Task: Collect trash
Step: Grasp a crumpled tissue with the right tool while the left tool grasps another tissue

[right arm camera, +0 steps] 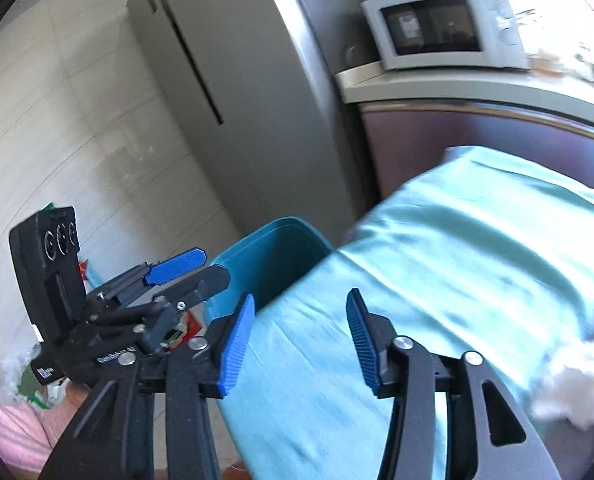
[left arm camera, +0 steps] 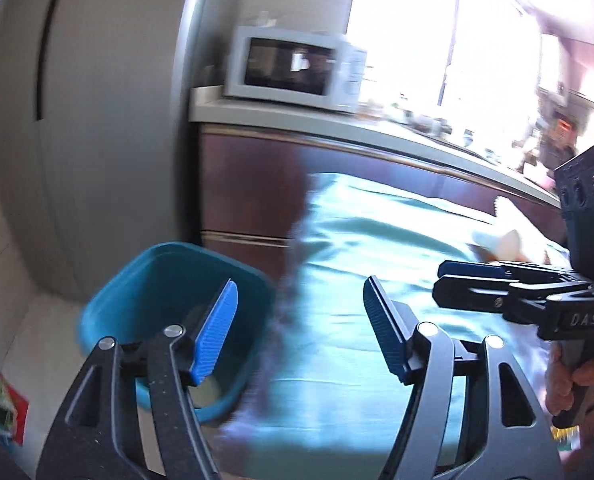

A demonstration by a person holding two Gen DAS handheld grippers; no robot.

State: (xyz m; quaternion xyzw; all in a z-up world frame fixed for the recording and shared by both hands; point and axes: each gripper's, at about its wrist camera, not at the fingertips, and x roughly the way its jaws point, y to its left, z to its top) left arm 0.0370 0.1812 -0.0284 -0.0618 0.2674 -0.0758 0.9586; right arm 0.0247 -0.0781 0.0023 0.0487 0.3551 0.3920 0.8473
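While both blue-padded grippers, left gripper and right gripper, stand released with nothing between their jaws, a teal plastic bin sits beside the green-clothed table. White crumpled tissue lies on the cloth's right side.

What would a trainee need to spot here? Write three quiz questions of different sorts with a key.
1. True or false: the left gripper holds a piece of trash.
2. Multiple choice: the blue bin stands (A) on the green tablecloth, (B) on the floor beside the table, (C) on the counter.
3. Fill in: on the counter, next to the grey fridge, sits a white ____.

Key:
1. False; both it and the right gripper are open and empty.
2. B; white crumpled paper lies on the green tablecloth.
3. Microwave.
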